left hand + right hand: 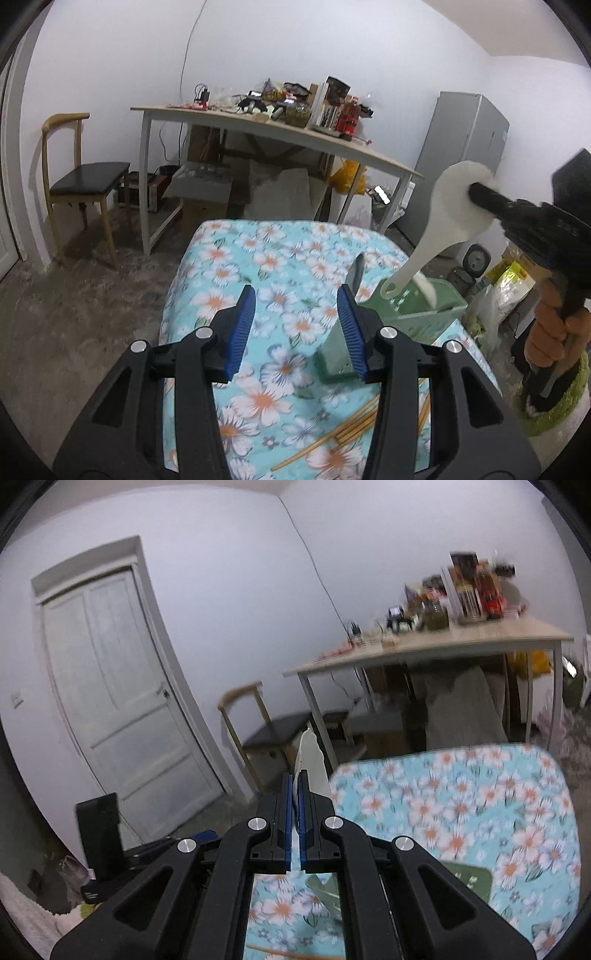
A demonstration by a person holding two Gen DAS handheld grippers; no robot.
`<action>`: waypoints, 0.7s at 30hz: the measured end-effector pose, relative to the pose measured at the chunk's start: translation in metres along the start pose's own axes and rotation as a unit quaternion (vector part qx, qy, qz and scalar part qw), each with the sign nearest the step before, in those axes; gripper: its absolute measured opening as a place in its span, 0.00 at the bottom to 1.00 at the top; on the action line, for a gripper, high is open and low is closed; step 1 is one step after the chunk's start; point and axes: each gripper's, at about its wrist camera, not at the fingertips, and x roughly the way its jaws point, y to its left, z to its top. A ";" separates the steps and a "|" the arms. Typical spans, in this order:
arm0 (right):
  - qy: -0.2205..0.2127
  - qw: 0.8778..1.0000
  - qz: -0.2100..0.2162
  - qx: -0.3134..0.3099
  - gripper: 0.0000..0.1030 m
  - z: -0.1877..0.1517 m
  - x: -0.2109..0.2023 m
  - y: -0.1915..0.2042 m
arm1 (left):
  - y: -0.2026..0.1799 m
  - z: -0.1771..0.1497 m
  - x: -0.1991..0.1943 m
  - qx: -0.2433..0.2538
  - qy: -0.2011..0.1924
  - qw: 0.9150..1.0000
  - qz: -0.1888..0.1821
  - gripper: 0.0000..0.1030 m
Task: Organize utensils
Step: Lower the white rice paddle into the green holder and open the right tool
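Spoon [309,760] between closed right tongs [294,786]

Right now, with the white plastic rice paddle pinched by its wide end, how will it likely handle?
The white plastic rice paddle looks thin and stiff, probably light. Held by the right gripper at its wide end, the long handle may pivot. Its smooth surface could slip.

Floral tablecloth [280,258] at 6 o'clock, turquoise with white-orange blossoms. Cluttered desk [236,120] at 12, jars and boxes on top. Wooden chair [79,181] at 9, dark seat. Grey fridge [461,147] at 2. Panelled white door [110,686] at 9 in right wrist view.
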 end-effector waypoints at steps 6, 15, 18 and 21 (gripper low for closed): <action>0.062 0.997 -0.055 -0.008 0.03 -0.023 0.040 -0.012 | 0.012 -0.012 0.011 -0.021 0.020 1.000 -0.008 0.42; 0.120 0.988 -0.093 -0.008 0.37 -0.047 0.063 -0.012 | 0.015 -0.019 0.014 -0.020 0.032 0.999 -0.006 0.46; 0.103 0.990 -0.095 -0.020 0.43 -0.042 0.050 -0.004 | 0.016 -0.019 0.013 -0.021 0.031 0.999 -0.007 0.47; 0.089 0.992 -0.093 -0.017 0.45 -0.038 0.035 -0.001 | 0.015 -0.020 0.011 -0.021 0.029 0.999 -0.008 0.50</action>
